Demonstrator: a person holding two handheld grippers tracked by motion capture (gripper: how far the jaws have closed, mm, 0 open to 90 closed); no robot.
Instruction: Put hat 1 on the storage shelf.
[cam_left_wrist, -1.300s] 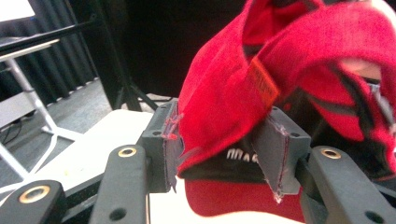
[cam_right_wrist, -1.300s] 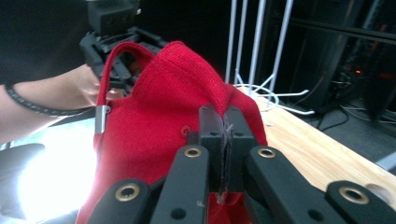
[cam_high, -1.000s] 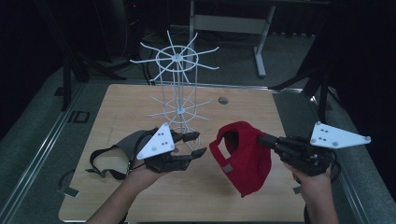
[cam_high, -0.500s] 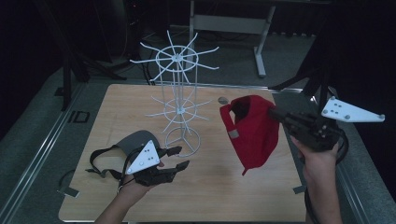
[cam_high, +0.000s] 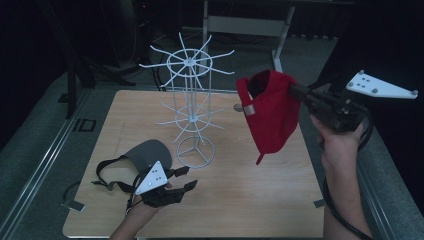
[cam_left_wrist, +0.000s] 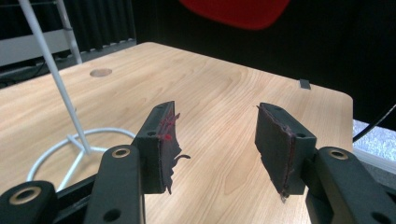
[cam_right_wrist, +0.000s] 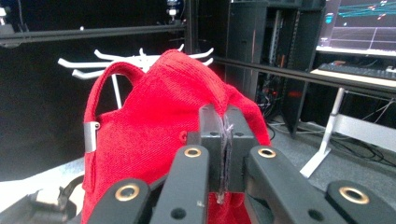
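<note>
A red cap (cam_high: 270, 112) hangs in the air right of the white wire hook rack (cam_high: 190, 100), with my right gripper (cam_high: 295, 92) shut on its crown. The right gripper view shows the cap (cam_right_wrist: 159, 140) pinched between the closed jaws, its strap and metal buckle (cam_right_wrist: 91, 135) at the left, and the rack's arms (cam_right_wrist: 116, 60) behind it. Low over the table's near left, my left gripper (cam_high: 185, 177) stands open with nothing in it; its pads (cam_left_wrist: 166, 144) are spread over bare wood. A grey visor (cam_high: 145, 155) with black straps lies just behind that hand.
The rack's round base (cam_high: 195, 152) rests at mid-table and its ring (cam_left_wrist: 70, 149) is in the left gripper view. A small round grommet (cam_high: 238, 107) sits in the wooden tabletop (cam_high: 240, 195) behind the cap. Metal rails run along both table sides; a desk frame stands beyond.
My right gripper has lifted the red cap up and back, to the height of the rack's upper hooks. The left gripper has drawn back toward the near left edge, open.
</note>
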